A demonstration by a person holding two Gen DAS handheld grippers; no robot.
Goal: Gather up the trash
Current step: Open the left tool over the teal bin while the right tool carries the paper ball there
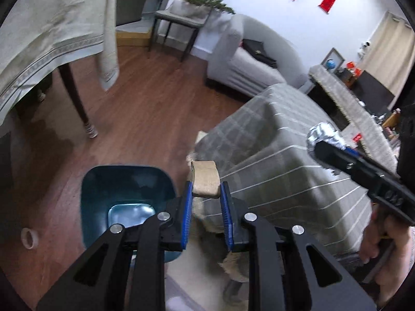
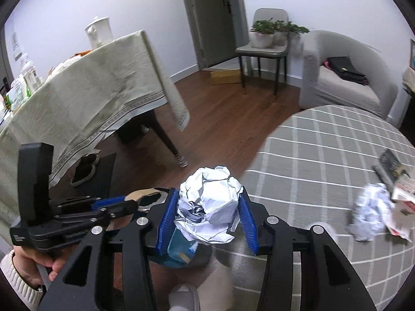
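My left gripper [image 1: 206, 194] is shut on a flattened brown cardboard tube [image 1: 205, 181] and holds it just right of the open teal trash bin [image 1: 103, 189] on the floor. My right gripper [image 2: 206, 202] is shut on a crumpled white paper ball [image 2: 210, 204] and holds it above the bin [image 2: 179, 251], which is mostly hidden below it. The right gripper also shows in the left wrist view [image 1: 321, 142] over the table, with the paper ball [image 1: 324, 132]. The left gripper shows in the right wrist view [image 2: 135, 202] at the left.
The round table with a grey checked cloth [image 2: 324, 155] carries another crumpled paper [image 2: 371, 212] and torn packaging [image 2: 402, 207]. A dining table with a beige cloth [image 2: 90, 90], a grey armchair [image 2: 345, 77], a chair with plants [image 2: 264, 44]. A tape roll [image 1: 28, 237] lies on the floor.
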